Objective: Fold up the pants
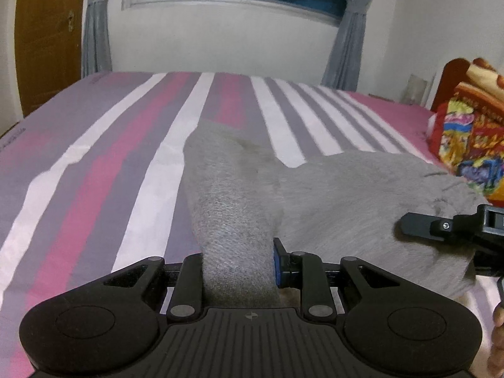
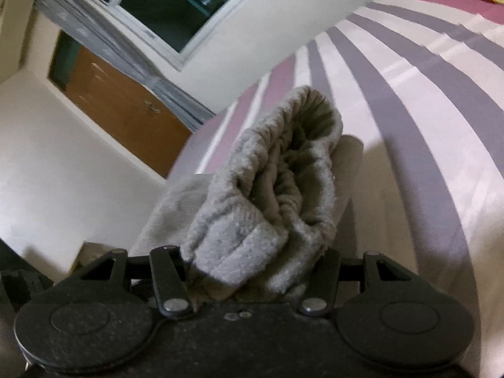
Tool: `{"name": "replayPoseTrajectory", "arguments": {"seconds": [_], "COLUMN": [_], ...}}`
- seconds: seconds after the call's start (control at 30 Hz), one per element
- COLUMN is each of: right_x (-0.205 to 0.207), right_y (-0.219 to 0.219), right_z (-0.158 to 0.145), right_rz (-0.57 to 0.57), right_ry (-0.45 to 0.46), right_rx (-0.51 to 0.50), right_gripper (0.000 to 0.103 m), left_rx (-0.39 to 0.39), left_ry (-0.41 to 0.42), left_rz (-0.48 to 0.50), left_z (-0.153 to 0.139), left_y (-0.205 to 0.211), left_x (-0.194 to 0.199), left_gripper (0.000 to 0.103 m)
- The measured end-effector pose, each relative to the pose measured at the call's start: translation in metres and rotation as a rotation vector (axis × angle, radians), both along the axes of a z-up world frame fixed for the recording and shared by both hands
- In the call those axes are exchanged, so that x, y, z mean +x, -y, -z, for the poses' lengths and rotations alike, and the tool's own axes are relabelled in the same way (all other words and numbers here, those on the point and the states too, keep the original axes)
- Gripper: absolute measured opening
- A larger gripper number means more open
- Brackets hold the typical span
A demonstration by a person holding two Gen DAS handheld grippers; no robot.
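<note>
Grey fleece pants [image 1: 330,195] lie on the striped bed and are lifted at the near side. My left gripper [image 1: 239,267] is shut on a bunched fold of the pants, which fills the gap between its fingers. My right gripper [image 1: 441,230] shows at the right edge of the left wrist view, holding the pants' right side. In the right wrist view the right gripper [image 2: 255,271] is shut on the gathered elastic waistband of the pants [image 2: 277,182], which bulges up and hides its fingertips.
The bed [image 1: 110,163] has pink, grey and white stripes. A colourful folded blanket [image 1: 469,138] lies at its far right by a red headboard. A window with grey curtains [image 1: 94,31] and a wooden door [image 1: 47,37] stand beyond the bed.
</note>
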State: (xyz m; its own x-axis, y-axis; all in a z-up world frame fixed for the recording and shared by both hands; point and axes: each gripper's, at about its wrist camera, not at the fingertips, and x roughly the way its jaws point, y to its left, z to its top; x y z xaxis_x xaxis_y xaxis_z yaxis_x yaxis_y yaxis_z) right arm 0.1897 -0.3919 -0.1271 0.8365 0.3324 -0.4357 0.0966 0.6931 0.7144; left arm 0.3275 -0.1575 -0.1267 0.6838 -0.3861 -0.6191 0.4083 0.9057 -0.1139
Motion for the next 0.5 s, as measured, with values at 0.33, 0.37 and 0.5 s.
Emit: {"name": "replayPoseTrajectory", "arguments": {"seconds": [0.33,0.37,0.5], "right_x": [-0.002,-0.003,-0.016], "right_y": [0.004,0.005,0.01], "right_z": [0.043,0.04,0.02], "right_rz": [0.014,0.017,0.07], "right_ry": [-0.113,-0.121,-0.124], "right_rx": [-0.106,-0.107,-0.165], "right_gripper": [0.065,0.067,0.08], "left_rx": [0.054,0.033,0.056], "left_ry": [-0.086,-0.109,-0.077], "left_rz": [-0.035,-0.045,-0.067], "left_z": [0.052,0.05,0.037], "left_y": [-0.005,-0.008,-0.018], "left_x": [0.008,0.01,0.0], "left_gripper": [0.054,0.054,0.054]}}
